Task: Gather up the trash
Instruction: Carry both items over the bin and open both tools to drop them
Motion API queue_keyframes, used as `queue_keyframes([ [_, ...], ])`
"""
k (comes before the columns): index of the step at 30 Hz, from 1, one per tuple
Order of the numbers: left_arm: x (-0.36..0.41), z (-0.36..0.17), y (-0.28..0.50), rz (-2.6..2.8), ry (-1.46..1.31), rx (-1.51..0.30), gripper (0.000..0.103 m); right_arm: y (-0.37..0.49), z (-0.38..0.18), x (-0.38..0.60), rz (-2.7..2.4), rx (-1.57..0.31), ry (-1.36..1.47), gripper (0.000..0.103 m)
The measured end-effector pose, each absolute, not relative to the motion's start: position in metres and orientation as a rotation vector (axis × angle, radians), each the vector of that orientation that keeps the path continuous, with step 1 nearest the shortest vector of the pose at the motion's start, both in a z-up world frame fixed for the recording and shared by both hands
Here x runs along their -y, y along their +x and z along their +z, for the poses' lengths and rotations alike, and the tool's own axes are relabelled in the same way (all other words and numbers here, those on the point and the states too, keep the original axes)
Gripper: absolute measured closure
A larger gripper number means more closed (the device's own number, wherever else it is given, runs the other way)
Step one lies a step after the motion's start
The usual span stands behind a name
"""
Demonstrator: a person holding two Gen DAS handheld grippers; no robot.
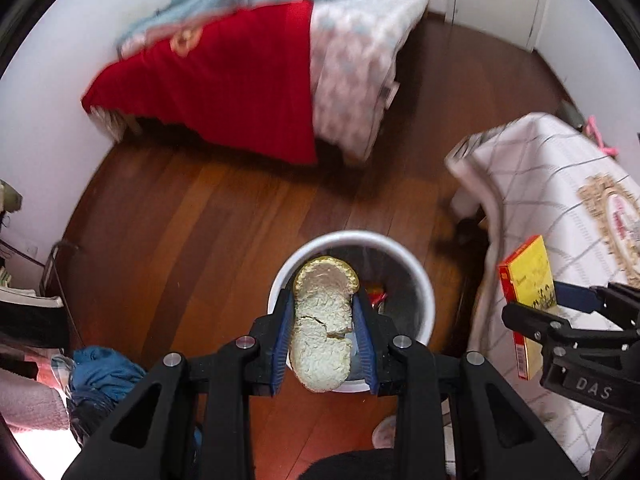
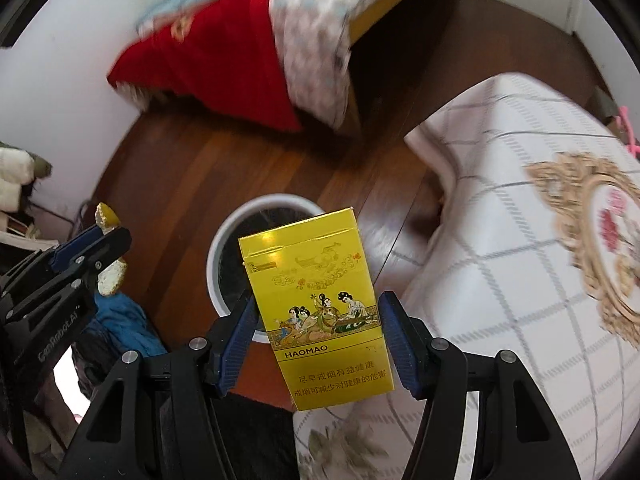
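The left tool pinches a strip of fruit peel, its pale pith facing the camera and a thin yellow rind edge showing at the far end; the blue pads press against both long sides of the peel. Seen from the left wrist, the peel hangs directly over a white trash bin with a dark liner, standing on the brown wooden floor; a bit of red and yellow wrapper lies inside the bin. The right tool holds a yellow cigarette pack marked HAOMAO upright, with its blue pads closed against the two narrow edges of the pack. In the right wrist view the pack stands in front of the same trash bin, partly covering its opening, and the left tool with the peel shows at the left. To the right is a table under a white checked cloth with a gold oval motif. On the far side of the floor stands a bed with a red cover and a pale patterned blanket. A heap of blue fabric lies on the near left.
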State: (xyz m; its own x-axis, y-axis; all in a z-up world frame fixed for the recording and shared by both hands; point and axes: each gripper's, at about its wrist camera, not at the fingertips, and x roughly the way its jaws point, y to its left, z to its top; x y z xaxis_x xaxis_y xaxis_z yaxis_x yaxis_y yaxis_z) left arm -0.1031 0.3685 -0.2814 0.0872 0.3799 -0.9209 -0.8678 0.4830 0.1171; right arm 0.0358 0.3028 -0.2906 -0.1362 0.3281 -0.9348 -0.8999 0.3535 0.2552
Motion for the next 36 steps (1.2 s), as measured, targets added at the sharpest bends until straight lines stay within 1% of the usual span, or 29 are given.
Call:
queue_keyframes([
  [4, -0.397, -0.321, -0.106, 0.972, -0.608, -1.193, 0.077, 0.031, -0.338, -0.343, 1.146, -1.368, -0.678, 0.040],
  [10, -0.428, -0.383, -0.107, 0.900, -0.715, -1.342, 0.077, 0.028, -0.406, -0.386, 1.081, -1.507, -0.799, 0.040],
  [18, -0.442, -0.434, -0.109, 0.797, -0.859, -1.447, 0.077, 0.018, -0.468, -0.405, 0.991, -1.583, -0.986, 0.040],
  [24, -0.446, -0.443, -0.118, 0.769, -0.925, -1.441, 0.076, 0.022, -0.483, -0.411, 0.976, -1.630, -0.994, 0.040],
  [30, -0.449, -0.439, -0.124, 0.782, -0.942, -1.436, 0.074, 0.016, -0.479, -0.422, 1.002, -1.626, -0.982, 0.040],
  [31, -0.450, -0.438, -0.125, 0.785, -0.946, -1.426, 0.071, 0.015, -0.480, -0.423, 1.001, -1.625, -0.977, 0.040],
  [32, -0.450, -0.437, -0.126, 0.789, -0.946, -1.420, 0.062, 0.015, -0.479, -0.424, 1.007, -1.627, -0.965, 0.040],
  [33, -0.450, -0.434, -0.127, 0.800, -0.941, -1.412, 0.056, 0.015, -0.479, -0.425, 1.016, -1.629, -0.956, 0.040],
  [35, -0.451, -0.429, -0.131, 0.817, -0.938, -1.386, 0.035, 0.016, -0.477, -0.426, 1.026, -1.630, -0.938, 0.039],
  [36, -0.451, -0.425, -0.133, 0.829, -0.937, -1.371, 0.031, 0.013, -0.477, -0.426, 1.031, -1.626, -0.933, 0.039],
])
